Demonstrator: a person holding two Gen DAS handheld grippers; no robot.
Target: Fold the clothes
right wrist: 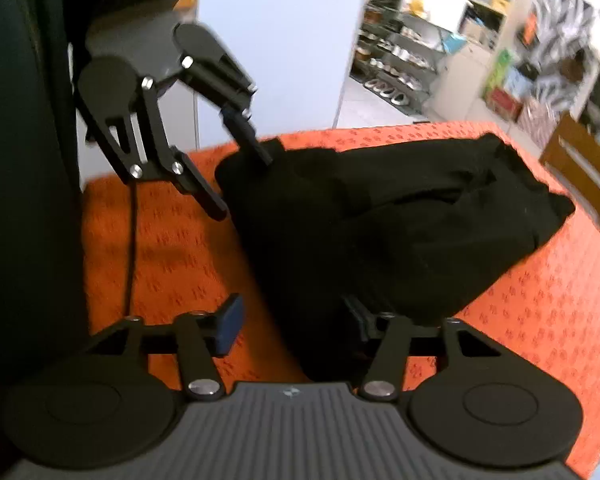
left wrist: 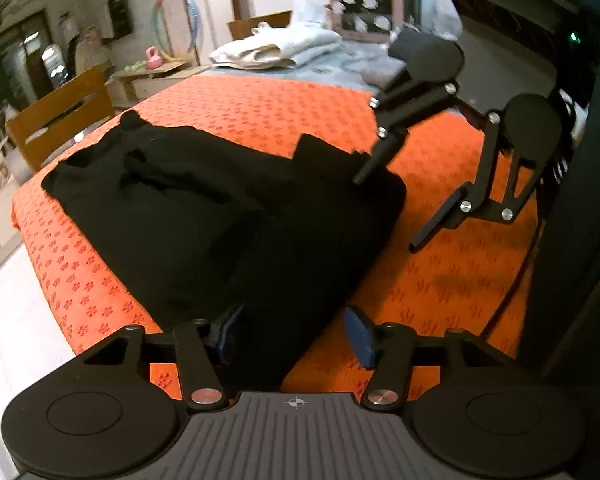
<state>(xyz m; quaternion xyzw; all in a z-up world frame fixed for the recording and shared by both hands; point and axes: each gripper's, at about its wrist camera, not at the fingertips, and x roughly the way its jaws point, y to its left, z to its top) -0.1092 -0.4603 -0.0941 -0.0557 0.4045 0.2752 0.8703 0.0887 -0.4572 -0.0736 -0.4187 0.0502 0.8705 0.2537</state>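
1. Black garment (left wrist: 220, 208) lies bunched on orange tablecloth (left wrist: 260, 108).
2. Left gripper (left wrist: 296, 336): jaws spread, a garment fold between them.
3. Right gripper (right wrist: 292, 320): jaws spread, straddling garment's edge.

Left fingertip of left gripper (left wrist: 296, 332) buried under black garment (left wrist: 220, 208); shelving at two o'clock (right wrist: 404, 68) blurred, contents unreadable.

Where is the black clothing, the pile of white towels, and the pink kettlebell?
black clothing (left wrist: 204, 216): left wrist view, middle of the folded cloth on the orange cover.
white towels (left wrist: 276, 50): left wrist view, middle of the stack at the far end.
pink kettlebell (left wrist: 154, 59): left wrist view, its round body.
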